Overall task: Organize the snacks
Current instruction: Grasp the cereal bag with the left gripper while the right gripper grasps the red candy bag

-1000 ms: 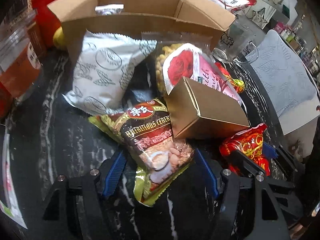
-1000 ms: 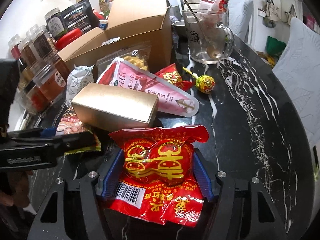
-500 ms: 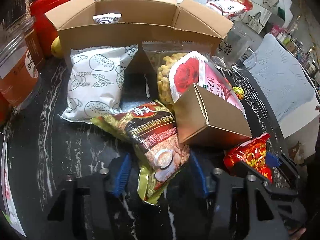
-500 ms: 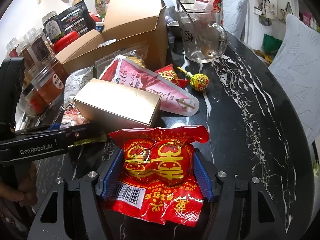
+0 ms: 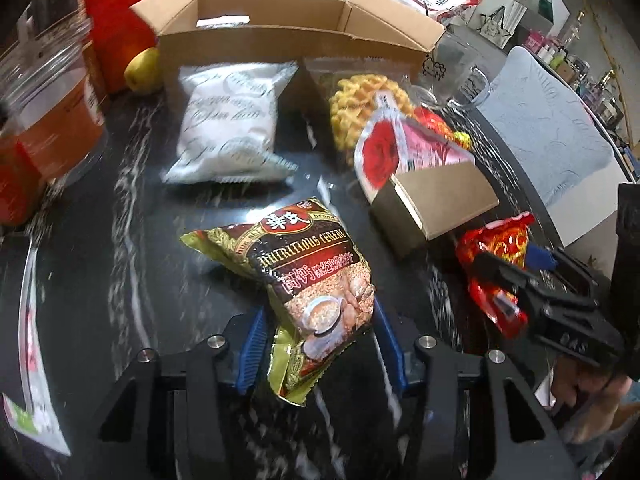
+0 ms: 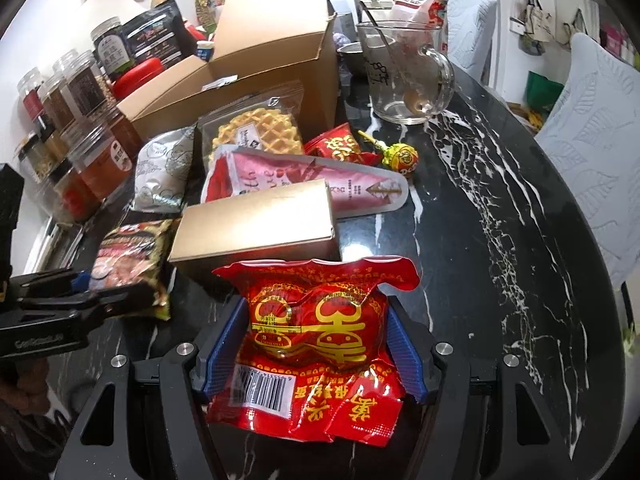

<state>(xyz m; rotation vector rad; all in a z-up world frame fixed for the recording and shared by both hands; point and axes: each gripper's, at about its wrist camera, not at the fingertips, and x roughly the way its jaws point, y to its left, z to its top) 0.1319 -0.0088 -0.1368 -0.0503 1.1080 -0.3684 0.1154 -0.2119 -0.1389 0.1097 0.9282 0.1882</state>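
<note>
Closing on the cereal bag (image 5: 316, 280), the left tool (image 5: 316, 344) now has both pads against its lower end, where a second ago they stood wide; the bag is lifted clear of the bench (image 5: 120, 240). The right tool (image 6: 316, 344) stays clamped on the red packet (image 6: 320, 336). Both are ready for the box (image 6: 248, 68).

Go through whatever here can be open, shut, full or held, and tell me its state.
Cardboard box: flaps open.
Glass mug: almost empty, spoon inside.
Gold box: closed.
Left tool: closing on cereal packet.
Right tool: holding red packet.
</note>
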